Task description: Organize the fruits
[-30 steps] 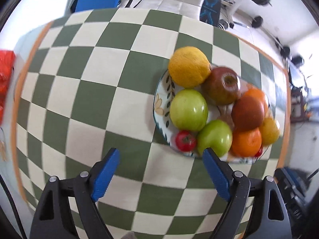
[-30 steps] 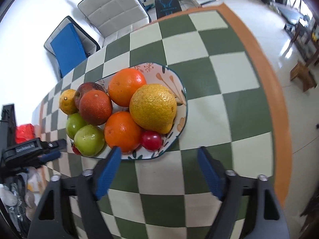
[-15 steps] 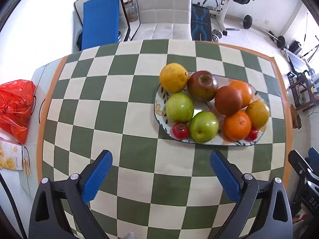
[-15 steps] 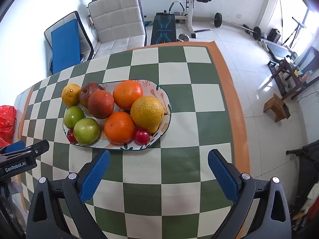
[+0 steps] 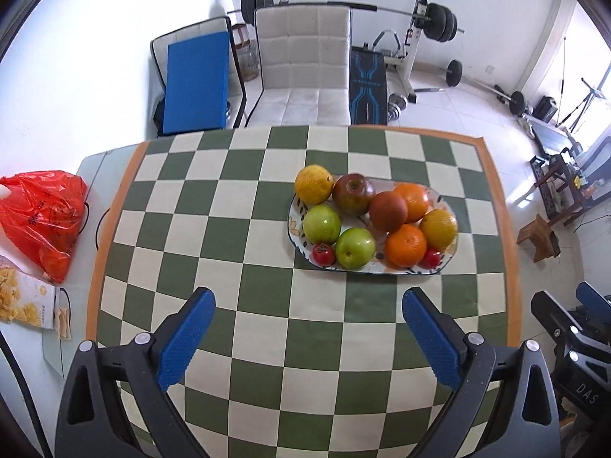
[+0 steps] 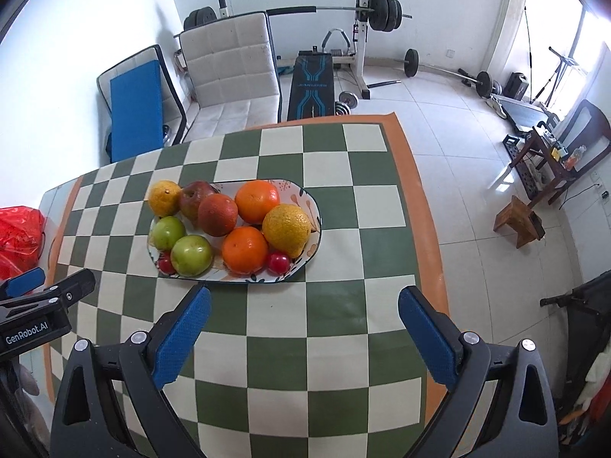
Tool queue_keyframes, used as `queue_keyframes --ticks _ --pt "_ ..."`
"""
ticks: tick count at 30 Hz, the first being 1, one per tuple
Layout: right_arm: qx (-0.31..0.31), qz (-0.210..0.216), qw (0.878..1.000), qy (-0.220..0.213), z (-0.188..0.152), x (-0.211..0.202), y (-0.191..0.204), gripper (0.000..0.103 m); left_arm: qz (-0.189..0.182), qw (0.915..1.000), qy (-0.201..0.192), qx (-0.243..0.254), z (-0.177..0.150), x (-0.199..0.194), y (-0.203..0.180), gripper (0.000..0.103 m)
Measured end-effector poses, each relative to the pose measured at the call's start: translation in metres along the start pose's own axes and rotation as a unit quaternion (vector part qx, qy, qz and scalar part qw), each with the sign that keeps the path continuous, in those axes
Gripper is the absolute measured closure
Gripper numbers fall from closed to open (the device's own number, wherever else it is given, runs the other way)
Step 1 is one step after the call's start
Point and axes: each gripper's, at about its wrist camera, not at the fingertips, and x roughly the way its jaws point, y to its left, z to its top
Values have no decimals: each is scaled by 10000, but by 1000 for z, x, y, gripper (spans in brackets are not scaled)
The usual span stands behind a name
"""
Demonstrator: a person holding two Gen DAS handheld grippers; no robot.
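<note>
Left wrist view: left gripper (image 5: pixel 307 337) jaws spread wide, nothing between the blue pads, only checkered tablecloth (image 5: pixel 244 229) beneath. The plate (image 5: pixel 296 229) sits on the cloth ahead and to the right, well apart from the fingers. On it: yellow citrus (image 5: pixel 314 185) at the far left end, red apple (image 5: pixel 353 194) beside it, dark reddish orange (image 5: pixel 388 212), orange (image 5: pixel 414 200) behind that, two green apples (image 5: pixel 321 224) on the near left, another orange (image 5: pixel 405 246), a second yellow citrus (image 5: pixel 439 228) at the right end, small red tomatoes (image 5: pixel 323 255) along the near rim. Red plastic bag (image 5: pixel 42 217) and snack packet (image 5: pixel 23 299) lie off the cloth at the left.

Right wrist view: right gripper (image 6: pixel 303 334) jaws likewise wide apart and empty. Same plate (image 6: pixel 313 206) lies ahead and to the left, all fruit on it. The left gripper's body shows at the left edge. Weight bench (image 6: pixel 311 89) and white chair (image 6: pixel 233 72) stand beyond the table.
</note>
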Motion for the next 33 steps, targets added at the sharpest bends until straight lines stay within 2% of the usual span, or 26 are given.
queue_keyframes --ticks 14,21,26,33 --pt "-150 220 9977 -625 -30 -140 3 3 -346 9972 -593 286 -35 -112 -16 3" --pt "-139 350 9955 -875 -43 -203 5 3 -433 9963 -717 195 -45 -148 -8 3" --pt "-152 371 9936 -1057 -51 -239 8 2 -486 9957 -787 107 -50 -171 -3 3" --pt "-135 384 9932 -1088 -57 -263 7 2 -466 9951 -860 148 -59 -189 -3 3"
